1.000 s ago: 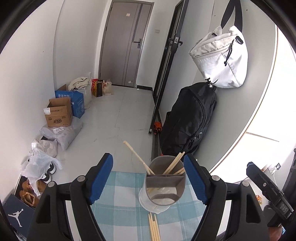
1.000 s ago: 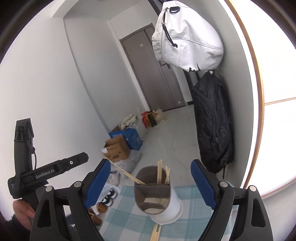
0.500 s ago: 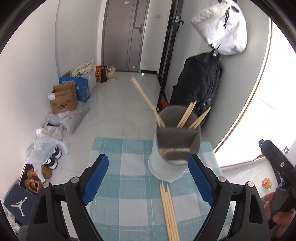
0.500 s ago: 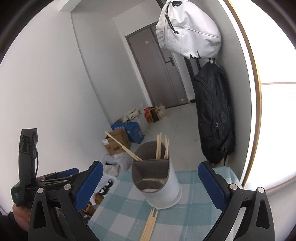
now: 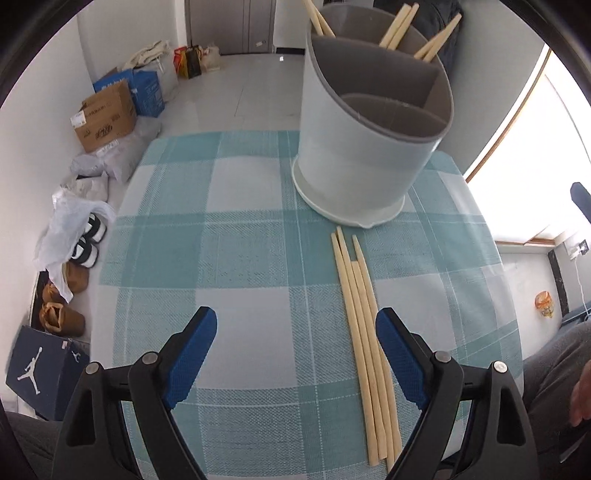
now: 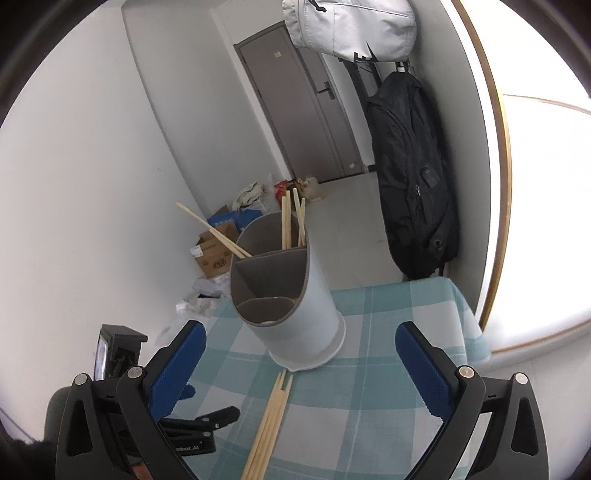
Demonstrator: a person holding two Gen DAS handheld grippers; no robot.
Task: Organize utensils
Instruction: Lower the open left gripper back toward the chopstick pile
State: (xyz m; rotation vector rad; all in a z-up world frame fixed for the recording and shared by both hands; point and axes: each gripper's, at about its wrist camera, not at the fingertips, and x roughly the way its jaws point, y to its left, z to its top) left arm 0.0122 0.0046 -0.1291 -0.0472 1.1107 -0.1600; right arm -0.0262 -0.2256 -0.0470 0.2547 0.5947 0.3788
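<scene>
Holder (image 5: 369, 147) nearer now — chopsticks (image 5: 399, 26) inside

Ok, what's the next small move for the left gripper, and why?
Probably shift the open left gripper toward the loose chopsticks on the tablecloth; they lie against its one finger, uncentred, outside the utensil holder.

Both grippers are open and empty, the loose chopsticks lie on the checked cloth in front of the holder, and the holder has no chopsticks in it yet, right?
Not quite: the holder already has chopsticks standing in its back compartments, as the right wrist view shows. The rest holds: the left gripper and right gripper are open and empty, and the loose chopsticks lie on the checked cloth.
</scene>
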